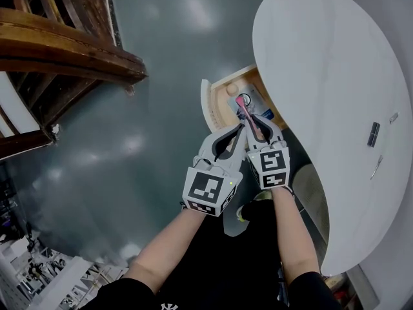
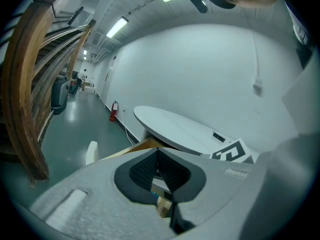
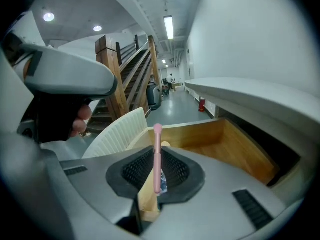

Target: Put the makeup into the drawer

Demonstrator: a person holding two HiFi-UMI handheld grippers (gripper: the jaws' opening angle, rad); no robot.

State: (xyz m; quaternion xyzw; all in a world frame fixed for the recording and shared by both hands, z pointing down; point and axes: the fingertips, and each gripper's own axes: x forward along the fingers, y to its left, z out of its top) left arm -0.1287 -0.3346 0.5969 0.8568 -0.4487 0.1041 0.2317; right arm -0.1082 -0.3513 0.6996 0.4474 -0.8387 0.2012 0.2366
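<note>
**A:** Where is the makeup sitting right now?

**B:** The slim pink makeup stick (image 3: 157, 156) is poking up at the centre of the frame. The right gripper (image 1: 253, 123) is clenching it between its fingers, above the open wooden drawer (image 1: 226, 86) tucked under the round white desk (image 1: 322, 76).

**A:** And the other one?

**B:** The left gripper (image 1: 235, 134) is hovering just beside it, toward the lower left. Its fingers are pressing together on nothing.

**A:** So how should the drop be going?

**B:** I'd be lowering the stick past the ribbed white drawer front (image 1: 205, 105), aiming for bare wood beside the small, blurred items lying inside. I'd be releasing only once it's low and nearly flat, so it isn't bouncing out.
</note>
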